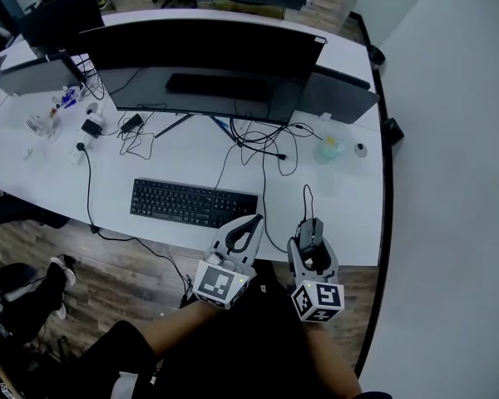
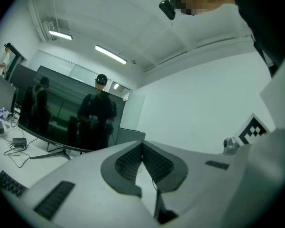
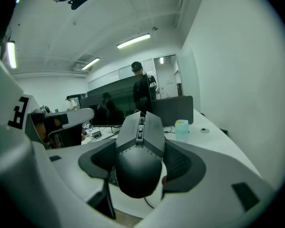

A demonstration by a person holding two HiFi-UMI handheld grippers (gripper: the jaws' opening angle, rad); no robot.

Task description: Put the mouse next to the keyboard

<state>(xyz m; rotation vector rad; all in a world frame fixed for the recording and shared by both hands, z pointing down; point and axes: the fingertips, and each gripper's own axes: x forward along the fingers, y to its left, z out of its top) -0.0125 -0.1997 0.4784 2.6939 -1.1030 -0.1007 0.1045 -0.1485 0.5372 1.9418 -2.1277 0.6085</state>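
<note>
A black wired mouse [image 3: 140,151] sits clamped between the pads of my right gripper [image 1: 310,241], held just above the desk's front edge, right of the keyboard; in the head view the mouse [image 1: 310,233] shows as a dark shape between the jaws, its cable running back over the desk. The black keyboard [image 1: 193,202] lies flat on the white desk [image 1: 349,198] in front of the wide monitor [image 1: 204,65]. My left gripper [image 1: 251,227] hovers over the keyboard's right end, jaws touching at the tips with nothing between them [image 2: 141,151].
Tangled black cables [image 1: 262,144] lie behind the keyboard under the monitor. A pale green cup [image 1: 329,149] and a small round object [image 1: 361,149] stand at the right rear. Small items and a charger [image 1: 91,127] clutter the left side. Bare desk [image 1: 349,223] lies right of the keyboard.
</note>
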